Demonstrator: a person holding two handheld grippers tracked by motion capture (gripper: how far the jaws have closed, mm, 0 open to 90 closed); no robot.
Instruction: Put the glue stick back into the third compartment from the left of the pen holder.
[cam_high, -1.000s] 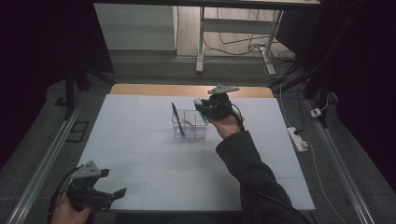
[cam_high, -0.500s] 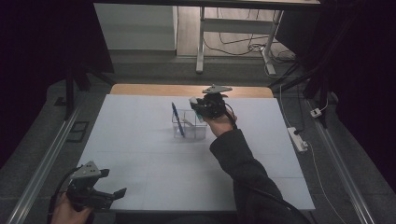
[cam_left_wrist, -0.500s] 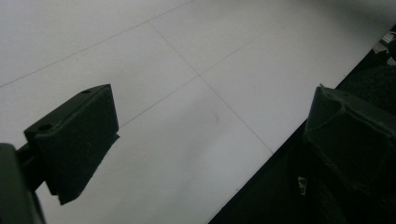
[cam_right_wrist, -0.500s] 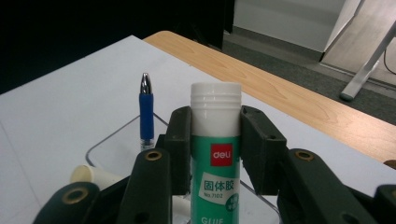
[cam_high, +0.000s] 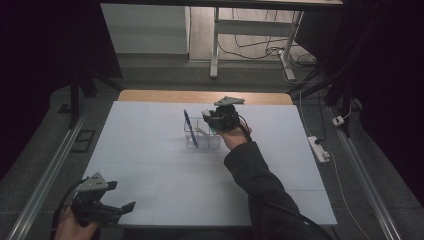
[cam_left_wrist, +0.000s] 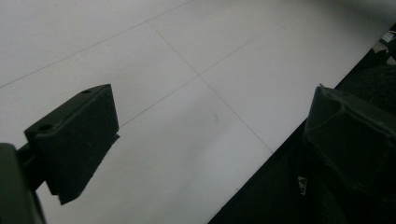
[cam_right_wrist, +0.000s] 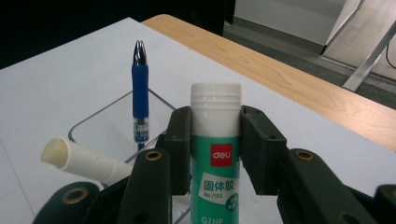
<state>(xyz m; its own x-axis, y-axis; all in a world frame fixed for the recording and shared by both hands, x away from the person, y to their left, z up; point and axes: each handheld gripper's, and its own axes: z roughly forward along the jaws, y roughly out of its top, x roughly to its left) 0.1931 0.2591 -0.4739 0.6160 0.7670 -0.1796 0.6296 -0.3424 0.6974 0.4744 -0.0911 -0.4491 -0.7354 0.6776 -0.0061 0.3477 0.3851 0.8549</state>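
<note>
My right gripper is shut on a green glue stick with a white cap, held upright. In the high view the right gripper hangs at the right side of a clear plastic organizer in the middle of the white table. A blue pen stands tip up in the organizer, and a white marker leans in it. The blue pen slants at the organizer's left side. My left gripper sits at the table's near left corner, open and holding nothing, with its jaws wide apart over the sheet.
A white sheet covers the table, with a wooden strip along its far edge. A white power strip lies on the floor to the right. A metal rail runs along the left side.
My right gripper has sunk a little and shifted left with the glue stick, closer over the organizer. The left gripper has stayed where it was.
</note>
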